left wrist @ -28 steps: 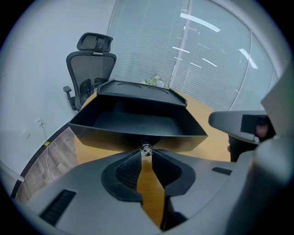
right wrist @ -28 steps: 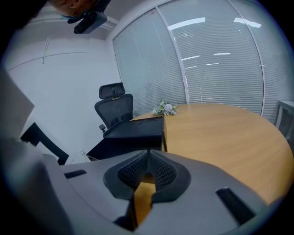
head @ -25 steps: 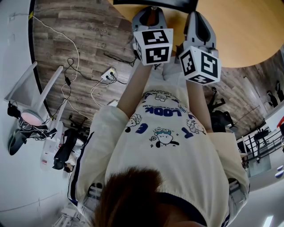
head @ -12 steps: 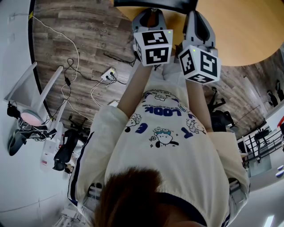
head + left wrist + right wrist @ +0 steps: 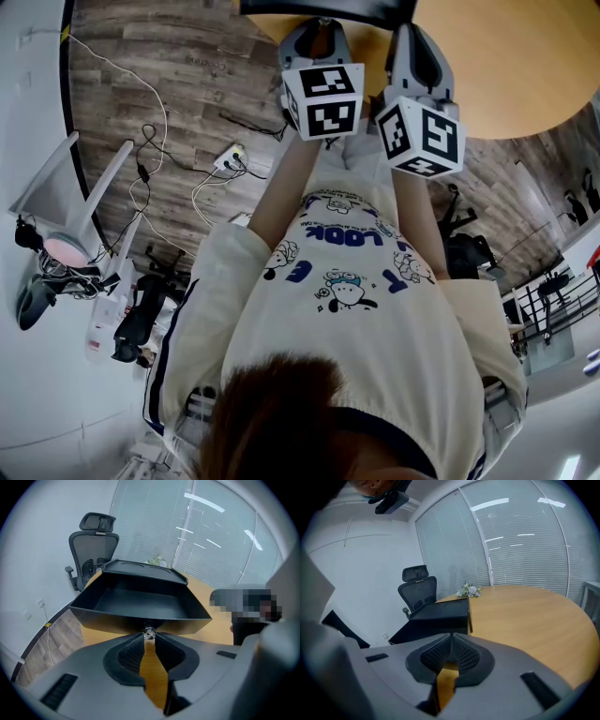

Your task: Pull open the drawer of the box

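Your left gripper [image 5: 149,634] has its jaws pinched narrow on the small metal knob [image 5: 149,632] at the front of the black drawer [image 5: 140,605]. The drawer stands pulled out towards you from the box [image 5: 143,567], its open tray just beyond the jaw tips. Your right gripper [image 5: 452,635] has its jaws closed together on nothing. It points at the box, which sits near ahead on the left part of the wooden table [image 5: 525,620].
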`<state>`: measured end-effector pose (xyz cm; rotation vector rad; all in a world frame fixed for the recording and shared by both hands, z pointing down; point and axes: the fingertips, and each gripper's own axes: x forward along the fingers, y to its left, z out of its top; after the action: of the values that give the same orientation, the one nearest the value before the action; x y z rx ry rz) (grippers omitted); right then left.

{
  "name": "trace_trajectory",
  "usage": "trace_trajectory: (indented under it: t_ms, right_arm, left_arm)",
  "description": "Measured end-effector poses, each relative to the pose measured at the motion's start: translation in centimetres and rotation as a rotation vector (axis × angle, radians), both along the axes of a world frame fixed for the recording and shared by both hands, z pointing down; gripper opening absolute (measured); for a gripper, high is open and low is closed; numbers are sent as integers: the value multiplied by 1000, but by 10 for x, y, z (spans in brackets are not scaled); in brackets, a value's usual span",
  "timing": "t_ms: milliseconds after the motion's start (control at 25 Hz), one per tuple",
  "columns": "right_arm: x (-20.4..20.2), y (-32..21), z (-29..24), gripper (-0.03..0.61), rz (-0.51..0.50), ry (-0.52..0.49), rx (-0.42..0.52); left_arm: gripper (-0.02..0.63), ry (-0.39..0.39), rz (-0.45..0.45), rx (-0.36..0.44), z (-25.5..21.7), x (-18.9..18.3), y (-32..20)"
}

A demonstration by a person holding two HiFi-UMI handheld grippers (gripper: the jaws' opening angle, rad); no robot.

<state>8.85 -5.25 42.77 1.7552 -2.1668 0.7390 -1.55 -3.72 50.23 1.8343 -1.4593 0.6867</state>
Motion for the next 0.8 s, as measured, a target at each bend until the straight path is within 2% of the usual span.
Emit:
trace_trajectory:
  t_ms: [400,800]
  right_arm:
    - [1,-2,-2,40,1,-6,4]
    - [-6,-8,-20,40,-18,-5,42]
  left_arm:
    - [84,10,-1,17,-3,-1,-1]
    - [98,12,2,56,-31,-7,2]
